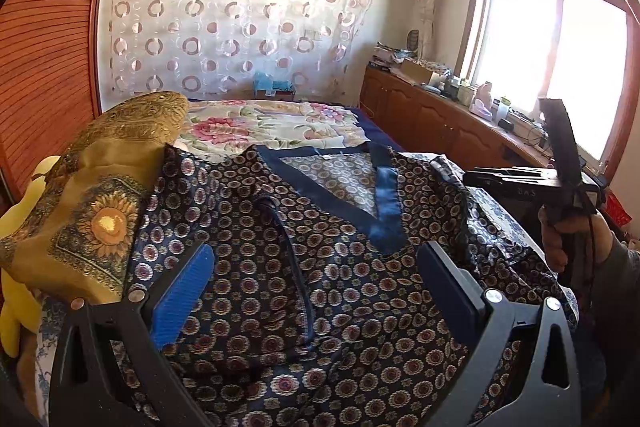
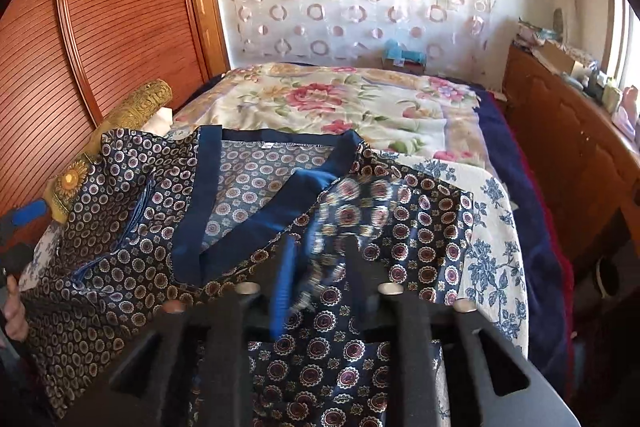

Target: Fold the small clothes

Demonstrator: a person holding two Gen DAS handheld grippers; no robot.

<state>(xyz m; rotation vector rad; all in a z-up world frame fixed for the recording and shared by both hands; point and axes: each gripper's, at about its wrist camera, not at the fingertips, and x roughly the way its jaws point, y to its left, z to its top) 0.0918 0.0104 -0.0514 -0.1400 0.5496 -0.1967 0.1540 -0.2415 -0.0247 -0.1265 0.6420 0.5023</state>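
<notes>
On bed (image 2: 400,107): navy patterned top (image 1: 320,267) spread flat, satin-trimmed V-neck, sleeve pinched.

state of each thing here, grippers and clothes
left hand-held gripper: open, above the garment, holding nothing
right hand-held gripper: shut on a fold of the garment
navy patterned garment: spread on the bed, neckline open, partly rumpled
gold sunflower scarf: bunched in a heap beside the garment
floral bedspread: laid flat

Glossy satin shirt (image 1: 340,267), ribbed wooden wardrobe (image 1: 48,67)
</notes>
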